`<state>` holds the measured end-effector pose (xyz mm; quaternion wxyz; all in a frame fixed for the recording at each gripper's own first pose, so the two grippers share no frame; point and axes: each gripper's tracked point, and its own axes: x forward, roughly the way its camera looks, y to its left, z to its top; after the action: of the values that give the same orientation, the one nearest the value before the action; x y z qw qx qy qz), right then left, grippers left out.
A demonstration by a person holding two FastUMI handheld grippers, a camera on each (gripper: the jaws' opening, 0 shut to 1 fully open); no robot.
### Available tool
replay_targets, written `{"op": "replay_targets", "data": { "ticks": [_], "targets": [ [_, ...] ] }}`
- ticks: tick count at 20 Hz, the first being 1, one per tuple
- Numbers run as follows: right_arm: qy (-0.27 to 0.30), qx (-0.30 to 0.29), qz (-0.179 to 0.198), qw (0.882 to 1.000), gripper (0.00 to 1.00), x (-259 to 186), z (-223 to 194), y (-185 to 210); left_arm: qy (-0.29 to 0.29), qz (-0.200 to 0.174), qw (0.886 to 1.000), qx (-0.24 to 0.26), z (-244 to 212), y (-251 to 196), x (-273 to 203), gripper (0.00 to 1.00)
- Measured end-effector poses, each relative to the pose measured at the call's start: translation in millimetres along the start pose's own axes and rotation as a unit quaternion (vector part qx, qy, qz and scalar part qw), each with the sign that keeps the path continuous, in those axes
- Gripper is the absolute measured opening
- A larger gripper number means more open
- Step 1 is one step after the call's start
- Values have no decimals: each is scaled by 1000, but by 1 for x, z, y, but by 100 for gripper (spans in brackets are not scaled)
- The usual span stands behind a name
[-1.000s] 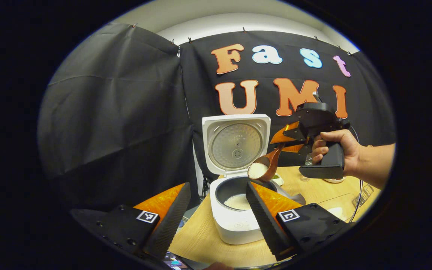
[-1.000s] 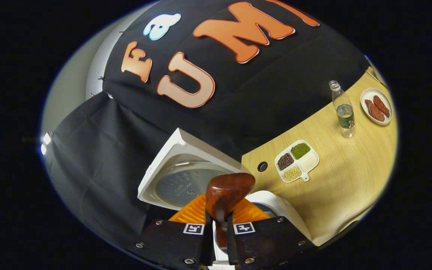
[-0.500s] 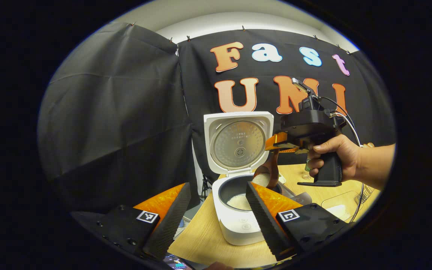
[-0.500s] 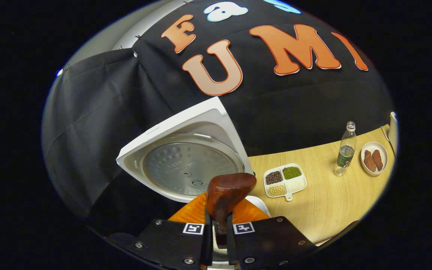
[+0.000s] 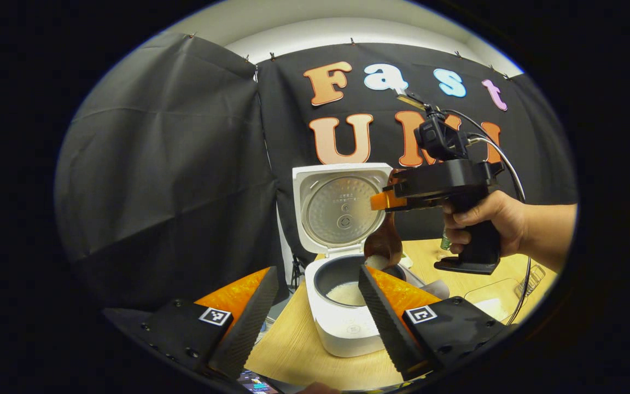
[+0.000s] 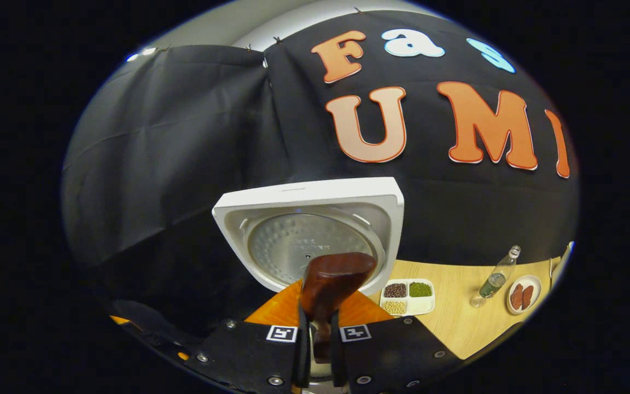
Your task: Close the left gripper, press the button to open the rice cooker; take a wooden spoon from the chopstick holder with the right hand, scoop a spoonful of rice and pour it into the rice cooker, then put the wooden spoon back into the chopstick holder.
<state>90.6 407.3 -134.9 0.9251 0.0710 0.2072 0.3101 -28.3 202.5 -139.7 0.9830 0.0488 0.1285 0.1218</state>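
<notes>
On the worktop (image 5: 293,350), centre of the left gripper view, sits the cooker (image 5: 348,306), lid (image 5: 341,207) up and standing upright at 12 o'clock of the pot (image 5: 342,273). White rice (image 5: 346,294) lies in the pot bottom.

Left hand-held gripper (image 5: 315,312): fingers wide apart, nothing between them, hanging short of the cooker's front, not touching it. Cooker shows through the gap between the fingers.

Right hand-held gripper (image 5: 389,201), held by a hand (image 5: 484,221), is up at 2 o'clock of the pot, pointing toward the lid. It is clamped on the spoon (image 5: 385,246); the spoon hangs down from the fingers with the bowl end steeply tipped over the pot's far right rim. A bit of white rice shows at the bowl's lower edge, just above the pot.

Right gripper view: both fingers (image 6: 287,350) nearly together, pressed on the spoon handle (image 6: 328,290), which stands up between them at 6 o'clock. Lid (image 6: 309,241) right behind the spoon, inner metal plate facing the camera. The spoon bowl and pot are hidden below the fingers in this view.

At 4 o'clock of the right gripper view, on the worktop (image 6: 457,323): divided dish (image 6: 409,296) with dark, green and pale beans, then a bottle (image 6: 496,276), then a plate (image 6: 523,294) with reddish-brown pieces, in a row going right. Clear tray (image 5: 493,303) at 4 o'clock of the left gripper view, beside the cooker, some white stuff in it, hard to tell what.
</notes>
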Motion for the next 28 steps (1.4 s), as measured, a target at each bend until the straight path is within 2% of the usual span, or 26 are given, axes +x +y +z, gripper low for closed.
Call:
{"op": "replay_targets", "data": {
  "ticks": [5,12,17,21,22,23,28],
  "targets": [
    [-22,-57,15,998,14,-10,11,12,1,5,1000,0,-3,0,-8,96],
    [-45,-92,33,994,14,-25,23,20,5,15,1000,3,-14,0,-5,96],
    [-51,-139,13,989,14,-28,25,10,1,14,1000,7,-10,-7,-2,96],
    [-50,-119,19,991,14,-47,22,3,-3,12,1000,7,-10,-20,-15,96],
    [-44,-108,15,993,14,-48,20,-3,-5,13,1000,8,-10,-23,-19,100],
    [-41,-99,15,994,14,-51,19,-8,-6,14,1000,9,-10,-25,-19,96],
    [-36,-46,15,998,14,-75,22,-35,-4,26,1000,5,-8,-35,-21,96]
  ]
}}
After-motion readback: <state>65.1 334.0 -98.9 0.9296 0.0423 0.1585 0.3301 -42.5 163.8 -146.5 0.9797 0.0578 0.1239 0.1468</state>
